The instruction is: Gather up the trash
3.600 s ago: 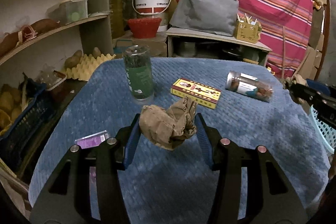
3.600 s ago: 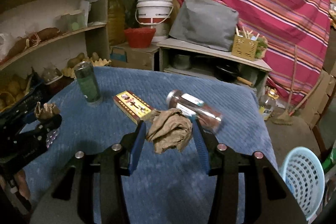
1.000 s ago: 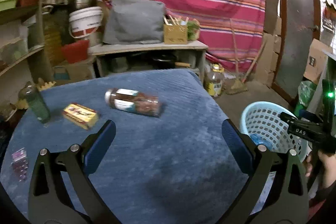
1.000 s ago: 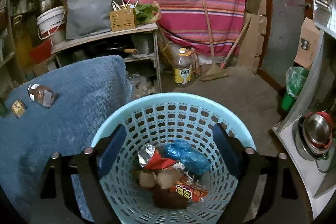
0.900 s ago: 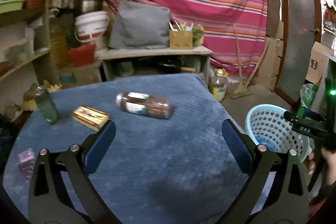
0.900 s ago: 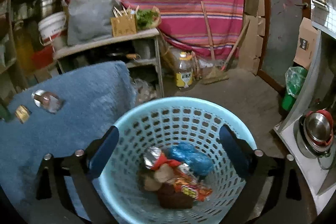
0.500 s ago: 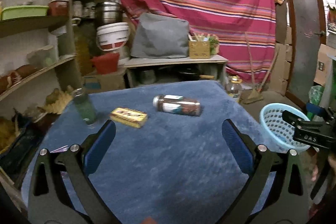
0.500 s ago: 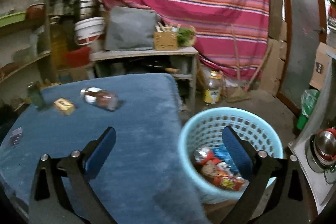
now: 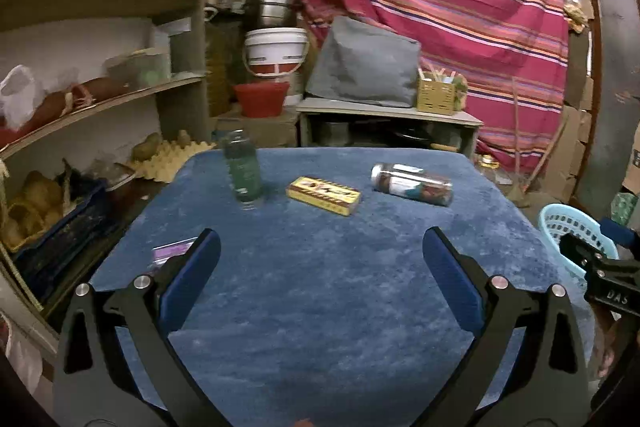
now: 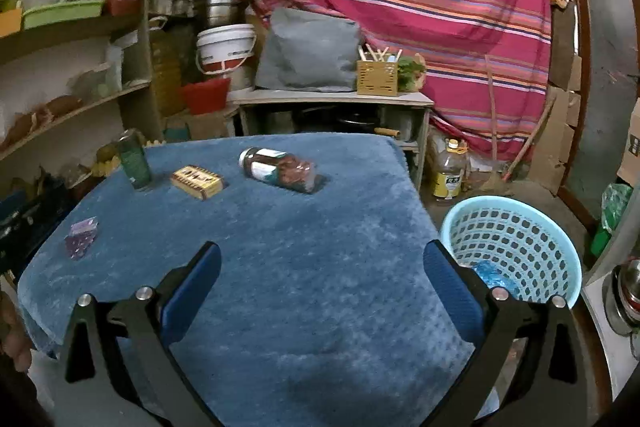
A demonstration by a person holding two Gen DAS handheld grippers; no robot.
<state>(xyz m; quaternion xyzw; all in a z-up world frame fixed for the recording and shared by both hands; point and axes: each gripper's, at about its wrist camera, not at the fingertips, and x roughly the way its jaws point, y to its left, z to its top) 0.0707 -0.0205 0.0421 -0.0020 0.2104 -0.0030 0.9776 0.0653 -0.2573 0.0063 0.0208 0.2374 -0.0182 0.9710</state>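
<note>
While the left wrist view catches only the rim of the light-blue laundry basket [image 9: 560,227] at far right, the right wrist view shows it whole on the floor beside the blue-covered table [image 10: 320,267], blue crumpled trash [image 10: 490,277] inside. Left gripper [image 9: 320,259] and right gripper [image 10: 320,267] both tilt down over the cloth, fingers wide apart, nothing between. Jar [image 9: 412,183] lies on its side, lid pointing left; green bottle [image 9: 243,171] upright; yellow box [image 9: 323,195] flat.

A table under a blue textured cloth [image 10: 280,267] carries an upright green jar [image 10: 134,163], a yellow box [image 10: 197,181], a jar lying sideways [image 10: 280,169] and a purple packet [image 10: 81,237].
</note>
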